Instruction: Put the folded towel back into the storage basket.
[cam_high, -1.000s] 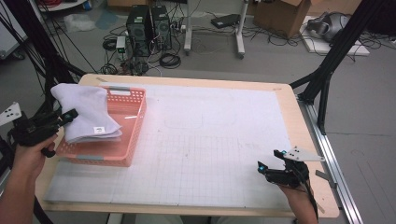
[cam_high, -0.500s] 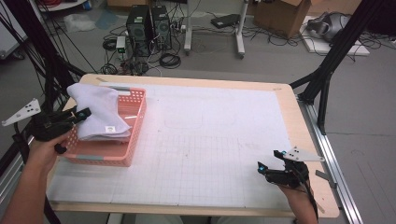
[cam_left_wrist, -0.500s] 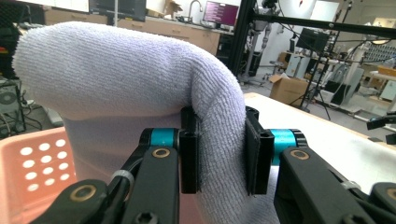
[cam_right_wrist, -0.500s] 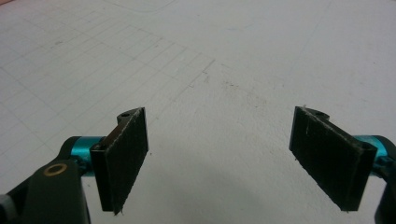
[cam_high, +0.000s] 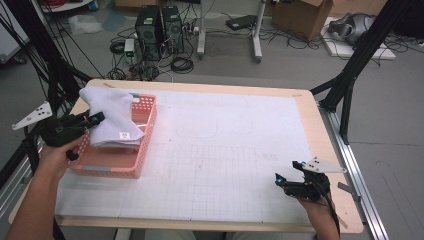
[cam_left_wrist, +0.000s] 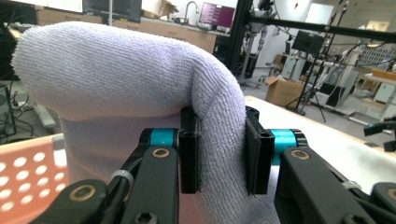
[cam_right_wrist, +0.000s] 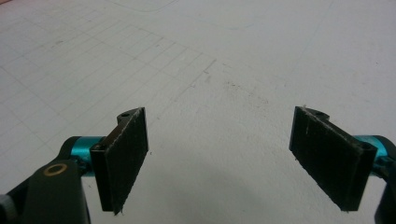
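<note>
So the left gripper (cam_high: 95, 119) has its jaws clamped on a thick fold of the white towel (cam_high: 112, 120), and you can see it really well in the left gripper view, where the terry cloth (cam_left_wrist: 140, 93) bulges up and over between the two black pads and gets squeezed in the middle. From the high view the towel is a folded bundle sitting partly in the pink plastic basket (cam_high: 135, 165), with its far end sticking up and over the basket's back-left corner, so it's lifted at that side rather than lying flat. The basket is at the left end of the table (cam_high: 310, 130), on the white gridded mat (cam_high: 225, 165) that covers most of the top. The person's left hand (cam_high: 57, 152) is just outside the basket's left wall. Over on the other side, the right gripper (cam_high: 285, 179) is near the front right corner of the mat, well apart from the basket, and its jaws are spread wide with just bare mat (cam_right_wrist: 219, 116) between them, gripping nothing.
</note>
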